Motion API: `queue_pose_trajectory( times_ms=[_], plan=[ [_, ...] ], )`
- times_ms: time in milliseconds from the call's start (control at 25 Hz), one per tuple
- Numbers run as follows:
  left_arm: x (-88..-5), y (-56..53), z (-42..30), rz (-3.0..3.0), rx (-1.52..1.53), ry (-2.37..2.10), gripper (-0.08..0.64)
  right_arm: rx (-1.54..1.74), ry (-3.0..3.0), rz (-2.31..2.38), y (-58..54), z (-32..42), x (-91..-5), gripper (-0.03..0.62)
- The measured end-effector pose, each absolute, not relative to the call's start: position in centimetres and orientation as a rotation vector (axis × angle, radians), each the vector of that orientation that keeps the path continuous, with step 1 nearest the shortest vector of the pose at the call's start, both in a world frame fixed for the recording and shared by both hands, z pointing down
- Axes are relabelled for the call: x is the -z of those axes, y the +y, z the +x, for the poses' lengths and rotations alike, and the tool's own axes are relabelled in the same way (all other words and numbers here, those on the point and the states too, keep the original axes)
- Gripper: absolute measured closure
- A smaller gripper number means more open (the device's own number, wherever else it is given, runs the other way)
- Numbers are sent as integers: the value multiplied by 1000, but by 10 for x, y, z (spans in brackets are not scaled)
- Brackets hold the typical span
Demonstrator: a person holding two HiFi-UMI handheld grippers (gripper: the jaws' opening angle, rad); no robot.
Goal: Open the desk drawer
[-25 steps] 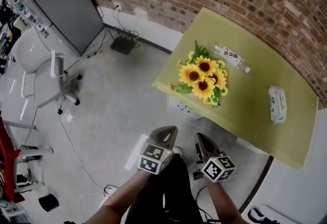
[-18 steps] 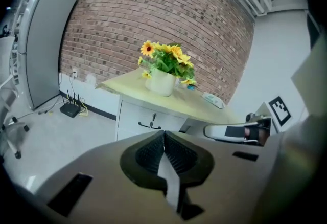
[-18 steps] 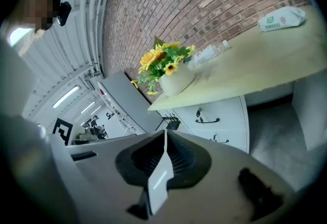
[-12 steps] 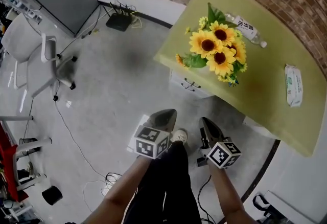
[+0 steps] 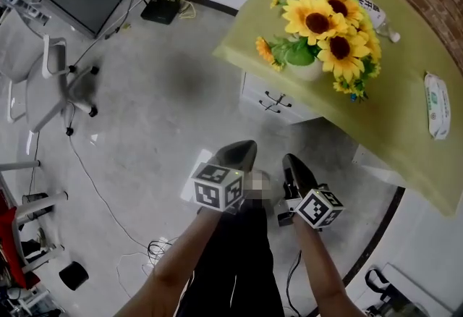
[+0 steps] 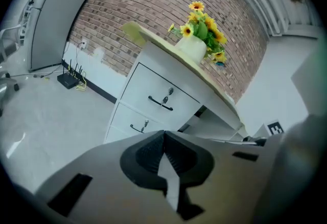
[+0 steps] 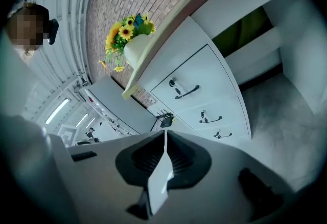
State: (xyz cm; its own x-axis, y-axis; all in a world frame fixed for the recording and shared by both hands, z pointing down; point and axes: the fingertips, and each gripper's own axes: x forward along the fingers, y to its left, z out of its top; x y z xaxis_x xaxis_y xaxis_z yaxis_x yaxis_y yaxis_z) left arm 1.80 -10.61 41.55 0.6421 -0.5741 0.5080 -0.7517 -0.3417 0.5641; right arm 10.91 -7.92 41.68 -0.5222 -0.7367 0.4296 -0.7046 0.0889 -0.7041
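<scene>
Left gripper (image 5: 244,149) and right gripper (image 5: 291,161) hovering well short of drawer (image 5: 257,91) under bench (image 5: 383,127); fingers (image 6: 149,154) of both pressing together, empty, since handle (image 5: 278,100) being too far.

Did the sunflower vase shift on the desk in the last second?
No. The sunflower vase still stands beside the water bottle on the desk; only the camera moved.

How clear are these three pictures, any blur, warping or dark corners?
Head view: sharp and evenly lit, one soft dark patch on the floor beside the desk. Left gripper view: the lens bends the brick wall, corners go black, the left gripper up close looks soft, the drawers crisp. Right gripper view: same warp and black corners, scene tilted.
</scene>
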Motion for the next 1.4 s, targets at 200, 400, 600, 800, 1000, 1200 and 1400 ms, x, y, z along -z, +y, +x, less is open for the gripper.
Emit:
queue_pose_trajectory(
  times_ms=[200, 400, 600, 800, 1000, 1200, 1400],
  plan=[
    [-459, -113, 18, 2039, -271, -1011, 549, 1482, 2249, -1539, -82, 107, -464, 578],
    [-507, -117, 8, 1989, -249, -1003, 549, 1527, 2187, -1520, -87, 105, -513, 578],
    [-562, -118, -3, 1992, -284, -981, 549, 1531, 2152, -1517, -91, 106, -573, 578],
    [-617, -125, -1, 1954, -217, -958, 549, 1562, 1984, -1464, -101, 110, -630, 578],
    [-673, -134, 26, 1896, -130, -894, 549, 1612, 1732, -1406, -112, 135, -695, 578],
    [-715, -146, 43, 1727, 25, -783, 549, 1634, 1643, -1370, -115, 146, -743, 578],
    [-756, -164, 46, 1601, 92, -752, 549, 1647, 1659, -1330, -137, 146, -770, 577]
  ],
)
